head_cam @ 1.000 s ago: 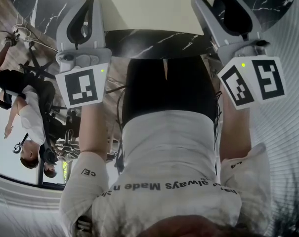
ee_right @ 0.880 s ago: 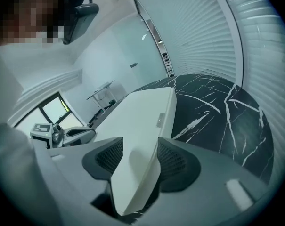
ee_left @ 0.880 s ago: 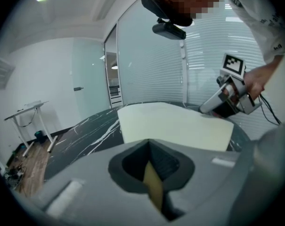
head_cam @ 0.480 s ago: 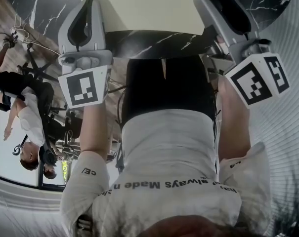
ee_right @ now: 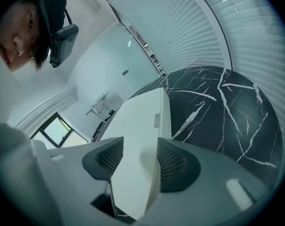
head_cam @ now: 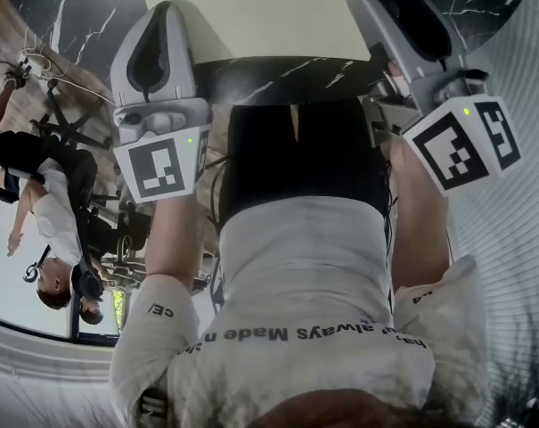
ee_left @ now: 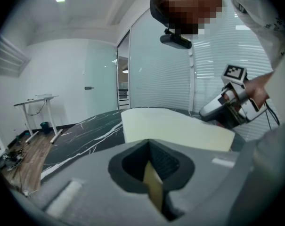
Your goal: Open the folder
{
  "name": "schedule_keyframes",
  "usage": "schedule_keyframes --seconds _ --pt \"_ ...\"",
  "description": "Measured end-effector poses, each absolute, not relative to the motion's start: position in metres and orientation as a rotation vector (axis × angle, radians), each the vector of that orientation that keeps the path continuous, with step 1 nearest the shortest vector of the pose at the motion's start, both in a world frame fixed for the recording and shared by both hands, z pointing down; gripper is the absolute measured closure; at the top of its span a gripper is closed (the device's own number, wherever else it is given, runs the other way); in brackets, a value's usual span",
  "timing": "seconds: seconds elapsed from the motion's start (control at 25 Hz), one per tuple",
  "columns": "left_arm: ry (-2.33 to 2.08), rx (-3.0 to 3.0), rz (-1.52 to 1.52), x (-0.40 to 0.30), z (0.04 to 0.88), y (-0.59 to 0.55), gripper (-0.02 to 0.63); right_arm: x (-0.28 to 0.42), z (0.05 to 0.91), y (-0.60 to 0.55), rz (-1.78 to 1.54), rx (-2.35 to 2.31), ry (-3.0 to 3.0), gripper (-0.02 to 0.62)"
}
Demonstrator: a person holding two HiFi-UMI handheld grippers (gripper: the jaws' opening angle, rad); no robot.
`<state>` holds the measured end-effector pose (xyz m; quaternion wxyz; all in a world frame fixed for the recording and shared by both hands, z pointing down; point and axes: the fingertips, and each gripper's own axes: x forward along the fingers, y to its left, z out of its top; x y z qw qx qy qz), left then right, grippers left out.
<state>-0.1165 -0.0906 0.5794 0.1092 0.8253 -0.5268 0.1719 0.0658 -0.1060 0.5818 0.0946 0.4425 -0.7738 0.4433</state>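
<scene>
A cream folder (head_cam: 269, 12) lies closed on the black marble table (head_cam: 287, 77). In the left gripper view the folder (ee_left: 175, 126) stretches ahead, and my left gripper (ee_left: 154, 182) is shut on a thin cream edge of it. The right gripper view has the folder's thick near corner (ee_right: 142, 126) filling the gap between the pads of my right gripper (ee_right: 137, 161), which is shut on it. From the head view, the left gripper (head_cam: 158, 25) and the right gripper (head_cam: 380, 7) both reach onto the folder from the near side.
The marble table (ee_right: 227, 112) runs on to the right of the folder. A white desk (ee_left: 36, 100) stands on the wooden floor at the left. Other people (head_cam: 46, 221) are at the left. Slatted blinds (ee_right: 217, 27) line the right side.
Both grippers have rolled a little in place; the right one's marker cube has turned and the left one has shifted slightly right. The folder has stayed where it was.
</scene>
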Motion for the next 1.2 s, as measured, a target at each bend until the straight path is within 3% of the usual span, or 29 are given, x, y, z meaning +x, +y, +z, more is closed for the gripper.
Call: schedule_keyframes --seconds 0.28,0.72,1.2 --pt "-1.517 2.428 0.584 -0.106 0.574 -0.092 0.606 0.073 0.563 -0.111 1.538 1.283 -2.355 0.362" --pt "-1.418 2.484 1.080 -0.093 0.595 -0.085 0.609 0.072 0.557 -0.111 1.741 1.266 -2.410 0.372" --pt "-1.374 2.501 1.130 -0.086 0.595 -0.088 0.609 0.066 0.537 -0.115 1.751 1.214 -2.502 0.385"
